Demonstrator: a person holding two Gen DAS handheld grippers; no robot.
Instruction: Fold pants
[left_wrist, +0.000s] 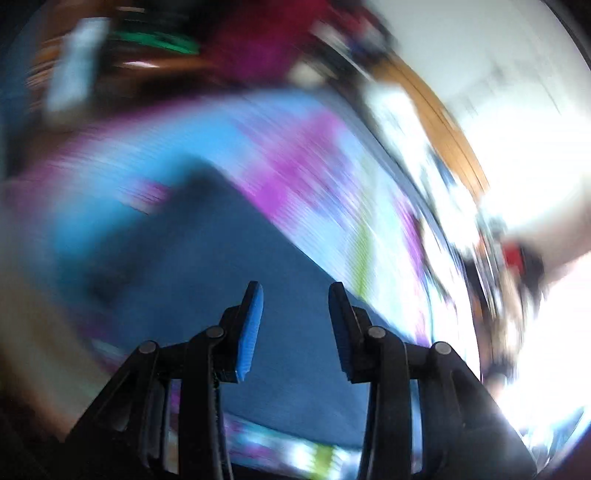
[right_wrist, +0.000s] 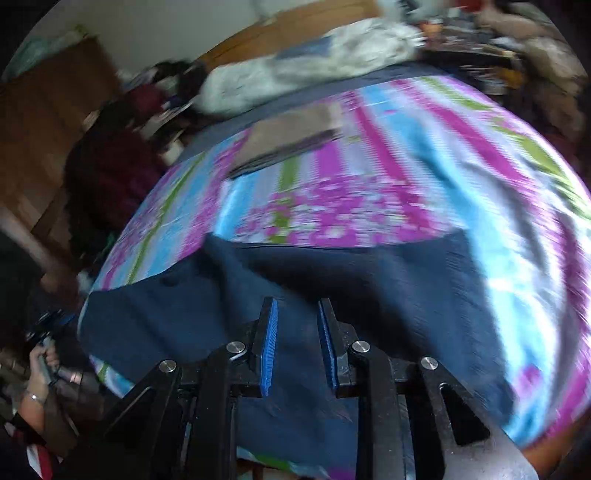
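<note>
Dark blue pants (right_wrist: 332, 280) lie spread on a striped purple, blue and green bedspread (right_wrist: 369, 166). My right gripper (right_wrist: 295, 308) hovers just above the cloth, open, with nothing between its blue pads (right_wrist: 271, 332). In the heavily blurred left wrist view the same blue pants (left_wrist: 229, 266) fill the middle, and my left gripper (left_wrist: 295, 291) stands open over them, its pads wide apart and empty. At the left edge of the right wrist view a hand (right_wrist: 40, 369) holds the other gripper's handle.
A folded grey-brown garment (right_wrist: 291, 136) lies further up the bed. A white bundle of bedding (right_wrist: 303, 70) sits at the far edge, a wooden headboard (right_wrist: 295, 26) behind it. Dark clothes (right_wrist: 110, 166) and clutter pile up beside the bed at left.
</note>
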